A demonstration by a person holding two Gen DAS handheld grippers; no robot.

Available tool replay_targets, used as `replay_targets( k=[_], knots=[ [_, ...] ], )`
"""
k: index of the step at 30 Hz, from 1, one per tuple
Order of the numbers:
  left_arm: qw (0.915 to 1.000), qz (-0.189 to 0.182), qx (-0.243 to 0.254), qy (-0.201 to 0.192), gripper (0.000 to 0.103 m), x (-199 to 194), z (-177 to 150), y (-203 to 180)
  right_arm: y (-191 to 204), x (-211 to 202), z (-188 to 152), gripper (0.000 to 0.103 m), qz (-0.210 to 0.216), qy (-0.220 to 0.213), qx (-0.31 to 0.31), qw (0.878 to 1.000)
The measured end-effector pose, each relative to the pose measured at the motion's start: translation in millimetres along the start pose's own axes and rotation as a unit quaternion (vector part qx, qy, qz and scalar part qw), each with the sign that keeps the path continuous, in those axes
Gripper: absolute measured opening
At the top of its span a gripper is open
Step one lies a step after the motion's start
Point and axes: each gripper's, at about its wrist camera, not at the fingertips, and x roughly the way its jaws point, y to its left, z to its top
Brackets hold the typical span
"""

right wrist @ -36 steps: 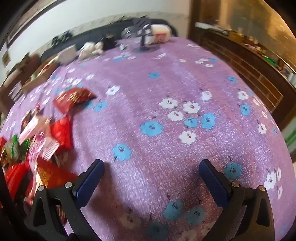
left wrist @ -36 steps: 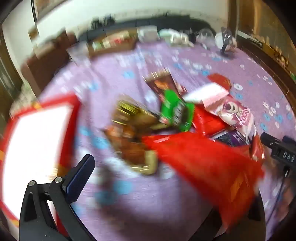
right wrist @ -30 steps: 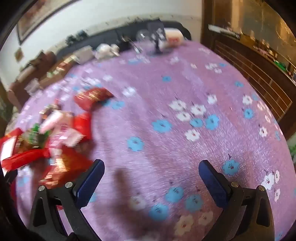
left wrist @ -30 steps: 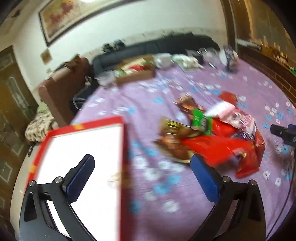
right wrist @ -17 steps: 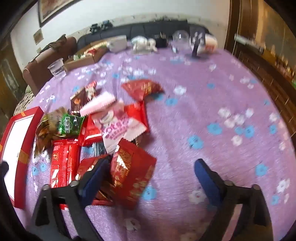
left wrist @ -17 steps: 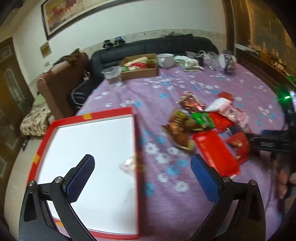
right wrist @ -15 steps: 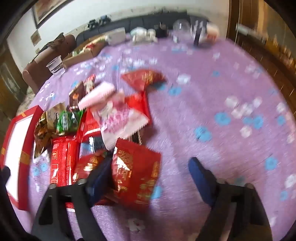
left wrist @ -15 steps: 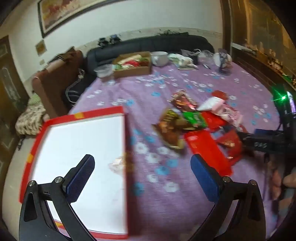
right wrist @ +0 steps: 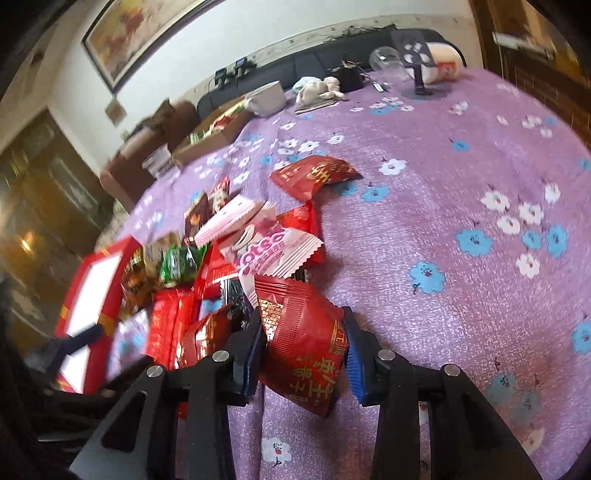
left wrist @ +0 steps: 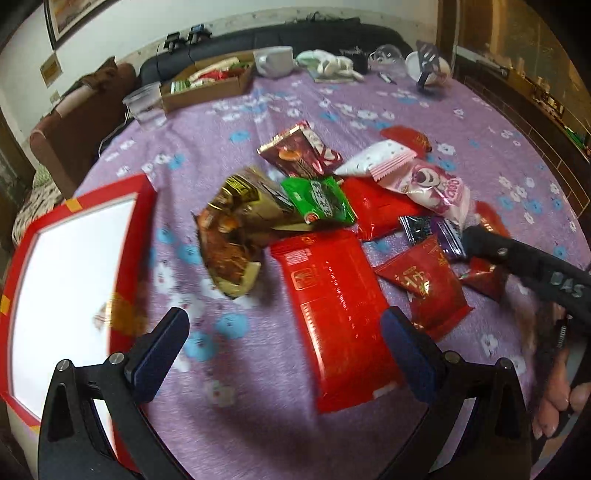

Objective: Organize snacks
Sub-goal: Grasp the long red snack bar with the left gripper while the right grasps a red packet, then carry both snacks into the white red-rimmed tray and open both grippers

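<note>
A pile of snack packets lies on the purple flowered tablecloth (left wrist: pixel 480 122). My right gripper (right wrist: pixel 304 349) is shut on a red packet with gold characters (right wrist: pixel 306 350) at the pile's near edge; the same packet (left wrist: pixel 424 284) shows in the left wrist view under the right gripper's arm (left wrist: pixel 524 262). My left gripper (left wrist: pixel 284 350) is open and empty, above a long flat red packet (left wrist: pixel 332 306). A brown-gold packet (left wrist: pixel 236 229), a green packet (left wrist: pixel 317 201) and a pink-white packet (left wrist: pixel 428 181) lie in the pile. A red-rimmed white tray (left wrist: pixel 62 280) lies at the left.
A cardboard box of items (left wrist: pixel 207 79), a clear plastic cup (left wrist: pixel 144 103), a white bowl (left wrist: pixel 275 62) and a small stand (left wrist: pixel 426 70) are at the table's far side. A dark sofa (left wrist: pixel 314 31) stands behind. A lone red packet (right wrist: pixel 314 175) lies apart from the pile.
My right gripper swung to the pile and closed on the red packet with gold characters. My left gripper moved from over the tray toward the pile and stayed open.
</note>
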Motion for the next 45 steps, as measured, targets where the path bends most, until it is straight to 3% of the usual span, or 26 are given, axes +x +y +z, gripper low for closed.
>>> replay_targets(
  k=[5,8,14,17,19,22,32,39,45],
  knots=[
    [0.9991,-0.024,-0.032,0.015,0.103,14,5,1,-8,-2,2,0.039,0.010,-0.002,0.023,1.000],
    [0.9988,-0.024,-0.026,0.034,0.103,25,5,-6,-10,-2,2,0.039,0.014,-0.003,0.031,0.999],
    [0.9991,-0.041,-0.013,0.001,0.100,20,1,-11,-12,-2,3,0.039,0.016,-0.007,0.038,0.999],
    [0.9984,-0.054,-0.005,-0.017,0.081,14,0,-8,-11,-3,2,0.039,0.015,-0.008,0.037,0.999],
    [0.9975,-0.063,0.012,-0.029,0.056,9,0,-11,-11,-2,2,0.039,0.014,-0.010,0.037,0.999],
    [0.9973,-0.059,0.025,-0.037,0.050,5,-2,-13,-11,-3,2,0.039,0.014,-0.013,0.037,0.999],
    [0.9960,-0.052,0.018,-0.071,0.048,-13,-10,2,-7,-10,2,0.039,0.023,-0.036,0.026,0.999],
    [0.9930,-0.028,0.007,-0.114,0.048,-38,-8,18,0,-19,3,0.038,0.029,-0.063,0.010,0.998],
    [0.9888,-0.013,-0.001,-0.149,0.048,-56,-10,31,2,-7,2,0.025,-0.008,-0.046,-0.004,0.999]
  ],
)
